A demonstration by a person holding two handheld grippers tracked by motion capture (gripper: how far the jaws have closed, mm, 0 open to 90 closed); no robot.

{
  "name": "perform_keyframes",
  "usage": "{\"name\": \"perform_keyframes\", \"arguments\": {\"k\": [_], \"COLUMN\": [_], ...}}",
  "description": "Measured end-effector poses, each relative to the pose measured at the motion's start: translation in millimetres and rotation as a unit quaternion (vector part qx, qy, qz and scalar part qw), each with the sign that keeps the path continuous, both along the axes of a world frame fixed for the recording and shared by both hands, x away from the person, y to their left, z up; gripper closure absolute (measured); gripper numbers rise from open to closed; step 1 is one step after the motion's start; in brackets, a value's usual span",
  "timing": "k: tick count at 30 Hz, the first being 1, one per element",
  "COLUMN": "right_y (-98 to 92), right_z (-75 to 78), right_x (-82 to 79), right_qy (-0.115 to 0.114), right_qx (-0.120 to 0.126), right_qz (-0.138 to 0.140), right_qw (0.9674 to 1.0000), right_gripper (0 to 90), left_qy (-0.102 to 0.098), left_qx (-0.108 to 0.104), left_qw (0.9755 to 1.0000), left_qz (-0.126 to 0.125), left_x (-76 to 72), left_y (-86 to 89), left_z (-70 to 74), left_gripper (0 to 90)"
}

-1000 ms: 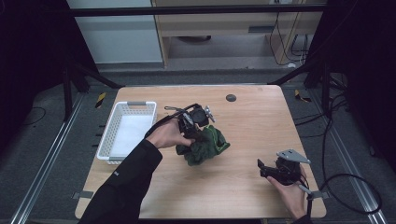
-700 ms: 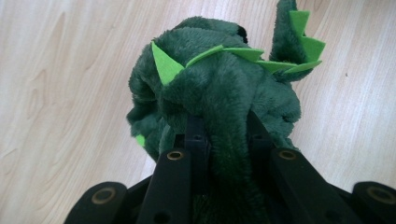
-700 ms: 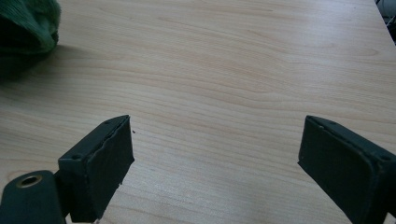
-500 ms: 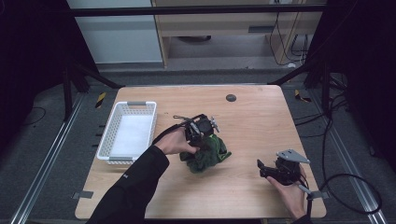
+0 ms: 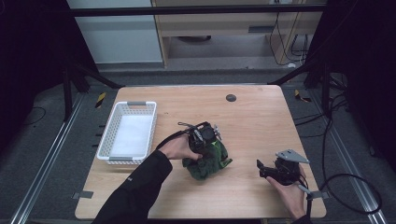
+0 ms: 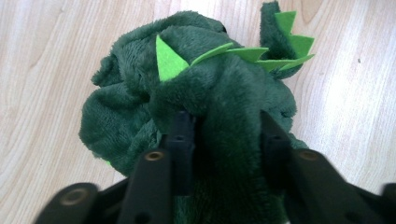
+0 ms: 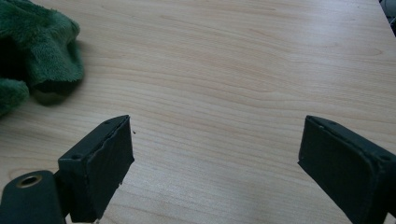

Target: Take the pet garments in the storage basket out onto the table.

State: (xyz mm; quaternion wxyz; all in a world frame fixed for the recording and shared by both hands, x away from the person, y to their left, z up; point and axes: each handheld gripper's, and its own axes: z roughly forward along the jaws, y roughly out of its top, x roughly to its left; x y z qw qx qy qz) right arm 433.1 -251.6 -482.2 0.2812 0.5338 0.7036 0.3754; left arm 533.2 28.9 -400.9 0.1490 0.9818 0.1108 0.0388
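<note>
**Green plush toy set down on the worktop, left gripper loosening**

While the right gripper [image 5: 261, 169] waits at the lower right of the high view with its jaws spread wide and nothing between them, the left gripper [image 5: 205, 140] sits on top of the green plush toy [image 5: 208, 161] just below the centre of the frame. A second ago the toy hung a little higher up the picture, lifted in that gripper; half a second ago it was lower, and now it lies bunched on the bare worktop [image 5: 252, 121], well apart from the white basket [image 5: 112, 140] at the left of the frame.

The left gripper's jaws have just been opening. In the left gripper view a fold of the dark green fur, with its row of light green felt spikes, lies between the two jaws, and the fur bulges against their inner faces, so the plush is not yet free, though the squeeze looks looser than a firm pinch. Judged from this, the toy is being put down here rather than carried to the basket, and the release is under way but unfinished: the jaws would need to part further and lift before the toy lies on its own.

The right gripper view shows a corner of the toy at its upper left, near but not touching the right gripper.

No brand, label or readable writing appears on the toy, the basket or the worktop.
</note>
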Motion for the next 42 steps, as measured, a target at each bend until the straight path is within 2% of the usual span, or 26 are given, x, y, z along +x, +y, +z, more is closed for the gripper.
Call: {"name": "perform_keyframes", "arguments": {"k": [5,10,13,18,21,26,30,34,36,39,42], "right_y": [0.1,0.0,0.1,0.0,-0.1,-0.1,-0.2,-0.2,0.1,0.1,0.1], "right_z": [0.3,0.6,0.7,0.7,0.8,0.6,0.8,0.6,0.7,0.8,0.6], "right_x": [-0.3,-0.5,-0.6,-0.6,-0.6,-0.5,-0.8,-0.6,-0.9,-0.9,-0.9], "right_qy": [0.001,0.001,0.001,0.0,0.001,0.002,0.001,0.001,0.001,0.001,0.002], "right_qx": [0.002,0.004,0.004,0.004,0.007,0.009,0.009,0.009,0.009,0.009,0.009], "right_qz": [-0.001,-0.002,-0.002,-0.003,-0.003,-0.003,-0.003,-0.003,-0.003,-0.004,-0.004], "right_qw": [1.0,1.0,1.0,1.0,1.0,1.0,1.0,1.0,1.0,0.9999,0.9999], "right_gripper": [9.9,9.8,9.8,9.7,9.7,9.7,9.7,9.7,9.8,9.8,9.8], "left_qy": [-0.01,-0.016,-0.024,-0.035,-0.043,-0.058,-0.07,-0.087,-0.093,-0.105,-0.117], "left_qx": [-0.01,-0.027,-0.038,-0.072,-0.079,-0.103,-0.137,-0.167,-0.184,-0.211,-0.237], "left_qw": [0.9999,0.9995,0.9989,0.9966,0.9954,0.9914,0.9847,0.9755,0.9697,0.9592,0.9462], "left_qz": [0.005,0.01,0.01,0.021,0.032,0.057,0.081,0.114,0.131,0.157,0.187], "left_x": [-2.0,-7.5,-12.2,-18.8,-22.0,-26.5,-29.6,-35.0,-38.5,-44.1,-50.8], "left_y": [3.2,10.0,14.6,25.7,32.2,42.9,54.4,68.0,76.2,88.5,105.5], "left_z": [3.3,10.3,16.4,26.6,29.7,34.2,37.9,39.1,38.8,36.8,34.2], "left_gripper": [42.8,33.7,31.2,29.9,28.8,28.6,28.8,27.6,27.8,28.0,27.9]}}
